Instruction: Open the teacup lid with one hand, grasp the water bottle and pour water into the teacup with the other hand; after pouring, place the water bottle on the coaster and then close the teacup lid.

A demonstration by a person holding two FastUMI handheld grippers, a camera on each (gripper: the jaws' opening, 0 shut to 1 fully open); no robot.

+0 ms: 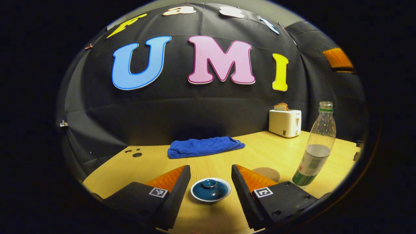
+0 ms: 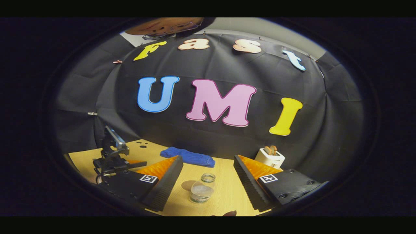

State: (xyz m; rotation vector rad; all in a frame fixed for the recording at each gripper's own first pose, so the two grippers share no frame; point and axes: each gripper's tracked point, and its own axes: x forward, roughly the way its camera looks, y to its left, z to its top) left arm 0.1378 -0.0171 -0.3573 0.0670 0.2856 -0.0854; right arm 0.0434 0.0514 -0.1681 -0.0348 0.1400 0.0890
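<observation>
Left gripper (image 1: 210, 177) spread wide above the lidded teacup (image 1: 210, 190) — touching nothing. Right gripper (image 2: 208, 169) equally spread over the uncapped water bottle (image 2: 202, 190), its label unreadable, standing just beside the coaster (image 2: 188, 185) on the table (image 2: 227, 195).

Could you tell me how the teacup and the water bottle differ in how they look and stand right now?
The teacup is low, squat and opaque, while the water bottle is tall, slim and clear, partly filled. The teacup has its knobbed lid on; the water bottle's mouth looks uncapped. The teacup sits between the left gripper fingers, the water bottle off to one side. Both stand upright on the table.
</observation>
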